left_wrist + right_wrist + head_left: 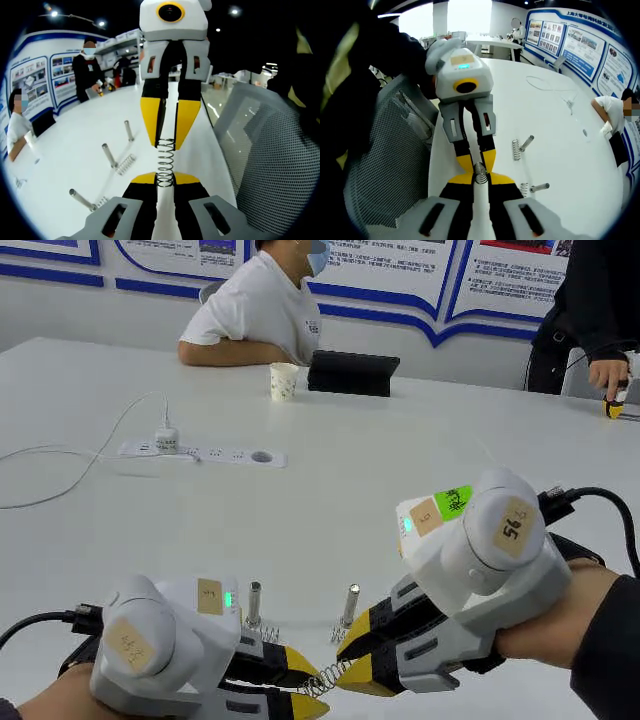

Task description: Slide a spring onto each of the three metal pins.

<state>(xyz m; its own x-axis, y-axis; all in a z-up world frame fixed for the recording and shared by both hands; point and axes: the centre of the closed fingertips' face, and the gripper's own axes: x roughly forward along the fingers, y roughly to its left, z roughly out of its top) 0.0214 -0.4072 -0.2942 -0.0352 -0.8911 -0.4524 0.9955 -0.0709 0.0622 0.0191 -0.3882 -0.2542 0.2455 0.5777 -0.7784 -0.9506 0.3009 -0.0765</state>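
A small coil spring (325, 678) hangs level just above the white table (400, 470), stretched between both grippers. My left gripper (305, 685) is shut on its left end and my right gripper (348, 660) is shut on its right end. In the left gripper view the spring (165, 165) runs from my left gripper (165, 180) up to the right gripper (165, 145). Two upright metal pins (254, 602) (351, 602) stand just behind the jaws, and a loose spring (268, 633) lies at the foot of each. A third pin (82, 199) stands nearer.
A white power strip (200, 452) with a plug and cable lies mid-table to the left. A paper cup (284, 381) and a black tablet (352, 372) sit at the far edge by a seated person. A mesh chair (270, 165) stands beside the table's near edge.
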